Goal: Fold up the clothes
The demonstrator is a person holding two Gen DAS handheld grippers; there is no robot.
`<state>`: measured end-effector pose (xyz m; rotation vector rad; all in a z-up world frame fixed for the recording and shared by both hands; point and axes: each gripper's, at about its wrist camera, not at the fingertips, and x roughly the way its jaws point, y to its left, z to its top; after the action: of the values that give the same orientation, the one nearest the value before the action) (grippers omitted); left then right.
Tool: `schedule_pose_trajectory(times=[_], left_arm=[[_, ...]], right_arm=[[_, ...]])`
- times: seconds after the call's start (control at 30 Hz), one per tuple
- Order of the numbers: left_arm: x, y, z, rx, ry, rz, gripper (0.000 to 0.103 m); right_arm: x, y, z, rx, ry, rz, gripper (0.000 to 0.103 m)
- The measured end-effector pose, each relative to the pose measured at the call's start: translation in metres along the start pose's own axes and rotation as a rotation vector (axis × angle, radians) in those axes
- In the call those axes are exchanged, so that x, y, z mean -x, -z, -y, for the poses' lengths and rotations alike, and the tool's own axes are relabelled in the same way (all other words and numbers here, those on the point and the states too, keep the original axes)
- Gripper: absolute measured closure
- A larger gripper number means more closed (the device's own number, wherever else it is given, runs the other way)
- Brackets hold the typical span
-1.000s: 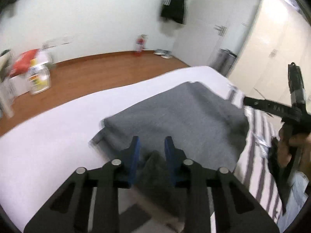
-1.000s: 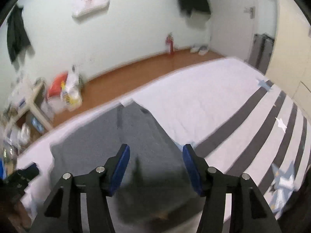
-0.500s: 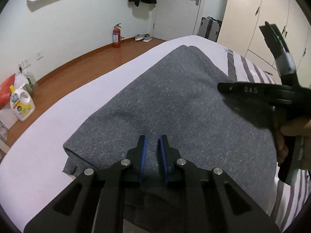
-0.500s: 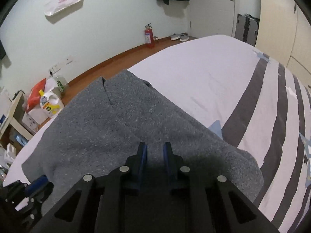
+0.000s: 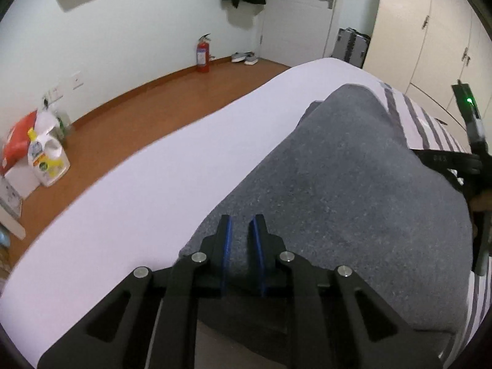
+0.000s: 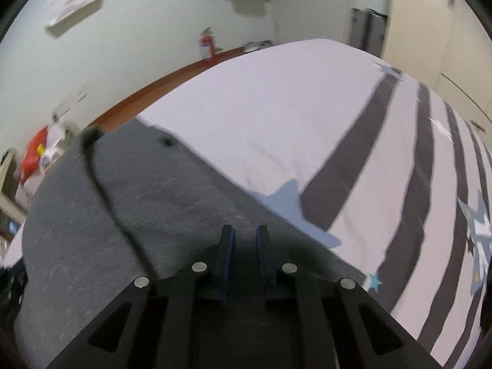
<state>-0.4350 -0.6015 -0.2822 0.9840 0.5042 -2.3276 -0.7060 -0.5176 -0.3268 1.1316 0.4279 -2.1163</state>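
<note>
Both tools grip the near hem of the grey garment [image 5: 353, 190] on the bed [image 5: 153, 184]: left tool [image 5: 240, 230] at 6 o'clock, right tool [image 6: 245, 240] likewise. Mid-fold, I judge; next, carry the hem toward 12 o'clock and release.

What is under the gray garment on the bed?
The gray garment lies on the bedsheet, white with dark stripes. A pale blue star print peeks out at its edge; anything else beneath is covered.

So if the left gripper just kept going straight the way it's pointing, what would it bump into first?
Most likely the grey garment itself: the left gripper is angled down onto it, with the white bed sheet beneath. Depth is hard to judge in this view.
</note>
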Motion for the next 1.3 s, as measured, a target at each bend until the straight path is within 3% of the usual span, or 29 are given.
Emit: schedule_pose_trajectory(times=[0.1,0.2,0.3,0.4,0.47,0.63,0.73,0.83,0.97,1.07,1.17,1.23,1.3], left_arm=[[0.013,-0.010,-0.014,0.086,0.015,0.041,0.090],[0.020,-0.017,-0.013,0.103,0.048,0.081,0.090],[0.011,-0.018,-0.006,0.077,0.062,0.067,0.090],[-0.013,-0.001,-0.005,0.032,0.044,0.002,0.090],[-0.021,0.009,-0.007,0.011,0.036,0.001,0.089],[-0.012,0.003,-0.016,0.070,0.036,-0.007,0.089],[0.010,-0.005,-0.015,0.107,0.046,0.039,0.089],[0.041,0.001,0.004,0.113,0.112,0.075,0.089],[0.071,0.014,0.037,0.092,0.203,0.089,0.089],[0.065,0.036,0.059,0.055,0.216,0.039,0.089],[0.049,0.058,0.067,0.030,0.190,-0.018,0.089],[0.046,0.063,0.065,0.019,0.182,-0.027,0.089],[0.053,0.056,0.062,0.023,0.187,-0.023,0.089]], right_arm=[[0.021,-0.013,0.000,-0.014,0.020,0.078,0.091],[0.043,-0.031,-0.032,0.047,-0.102,0.154,0.091],[0.044,-0.043,-0.079,0.160,-0.231,0.151,0.091],[0.020,-0.046,-0.108,0.213,-0.257,0.097,0.091],[-0.007,-0.045,-0.112,0.200,-0.239,0.030,0.092],[-0.022,-0.051,-0.090,0.085,-0.295,-0.014,0.094],[0.001,-0.051,-0.075,0.122,-0.229,0.031,0.093],[0.033,-0.041,-0.044,0.149,-0.135,0.084,0.093],[0.056,-0.019,0.013,0.065,-0.079,0.088,0.093],[0.063,0.000,0.044,0.000,-0.057,0.078,0.092],[0.042,0.023,0.058,-0.020,-0.032,-0.009,0.092],[0.039,0.031,0.065,-0.043,-0.030,-0.022,0.092],[0.056,0.028,0.069,-0.115,-0.042,0.033,0.092]])
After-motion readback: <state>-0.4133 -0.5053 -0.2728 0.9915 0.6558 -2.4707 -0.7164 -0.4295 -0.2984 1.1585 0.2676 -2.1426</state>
